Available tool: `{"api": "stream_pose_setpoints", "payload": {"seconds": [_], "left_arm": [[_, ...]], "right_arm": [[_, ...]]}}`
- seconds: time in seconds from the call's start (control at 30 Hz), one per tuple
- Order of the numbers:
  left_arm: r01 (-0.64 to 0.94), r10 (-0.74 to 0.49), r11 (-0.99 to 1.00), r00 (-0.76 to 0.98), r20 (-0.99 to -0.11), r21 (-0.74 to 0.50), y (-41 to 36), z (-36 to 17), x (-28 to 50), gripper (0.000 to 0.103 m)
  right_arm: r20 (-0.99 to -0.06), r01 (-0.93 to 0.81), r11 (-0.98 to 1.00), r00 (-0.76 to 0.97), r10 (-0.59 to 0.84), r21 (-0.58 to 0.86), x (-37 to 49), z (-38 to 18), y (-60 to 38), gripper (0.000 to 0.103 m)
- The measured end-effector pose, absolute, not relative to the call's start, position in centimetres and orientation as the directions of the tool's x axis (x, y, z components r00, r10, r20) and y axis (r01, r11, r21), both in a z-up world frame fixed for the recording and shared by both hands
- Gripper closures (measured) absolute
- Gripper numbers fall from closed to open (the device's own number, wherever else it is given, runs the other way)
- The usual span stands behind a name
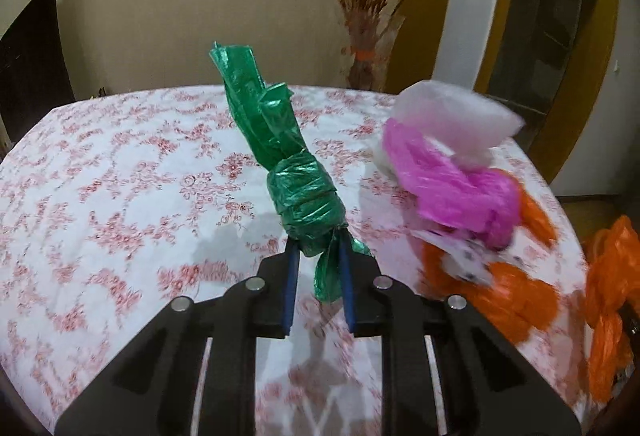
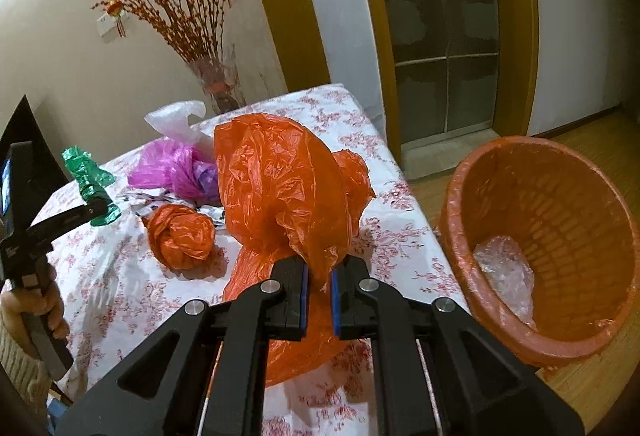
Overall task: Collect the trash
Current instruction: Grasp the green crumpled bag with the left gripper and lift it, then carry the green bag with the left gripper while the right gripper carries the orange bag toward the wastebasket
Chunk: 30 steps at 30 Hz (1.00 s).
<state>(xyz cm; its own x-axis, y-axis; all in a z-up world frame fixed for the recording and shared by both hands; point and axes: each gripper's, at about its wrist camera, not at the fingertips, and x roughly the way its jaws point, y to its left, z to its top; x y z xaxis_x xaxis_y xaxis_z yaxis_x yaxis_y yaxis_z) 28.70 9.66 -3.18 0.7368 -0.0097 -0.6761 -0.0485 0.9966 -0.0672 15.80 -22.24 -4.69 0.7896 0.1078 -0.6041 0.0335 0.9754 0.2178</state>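
We're holding two pieces of trash right now, one per hand. Nearest in the right wrist view, our right gripper [image 2: 319,286] is pinched nearly closed on a fold of the big orange bag [image 2: 276,183], which is puffing up over the table's right edge w/ its lower part trailing below the jaws. Our left gripper [image 1: 318,268] is clamping narrow on the tail of the green bag [image 1: 304,203], a knotted bundle that's sticking up off the tablecloth [image 1: 100,203].

Just past those, the small orange bag [image 2: 180,236] is sitting untouched on the cloth w/ some printed scraps [image 2: 152,201] beside it. Farther back the pink bag [image 2: 176,171] and the clear bag [image 2: 176,121] are lying together, also untouched.

Off to the right on the floor, the bin [image 2: 464,236] is tipping toward us, lined, w/ only a bit of clear plastic [image 2: 504,272] inside.

So we're judging this early: approx two items in hand but not dropped yet, and at least four more waiting on the table.
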Motion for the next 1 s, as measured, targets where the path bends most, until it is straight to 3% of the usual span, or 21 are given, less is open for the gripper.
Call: {"api": "stream_pose_setpoints", "payload": {"seconds": [0.4,1.0], "left_arm": [[0.148,-0.182,0.983,0.785,-0.592,-0.105,4.1,2.0,21.4,0.083],[0.427,-0.413,0.897,0.713,-0.567,-0.116,-6.4,2.5,17.8,0.083]], "right_arm": [[-0.524,0.101,0.966,0.851,0.039,0.237,11.8,-1.5,-25.2,0.094],[-0.477,0.280,0.915,0.871,-0.115,0.291,8.4,-0.2,-30.7,0.094]]}}
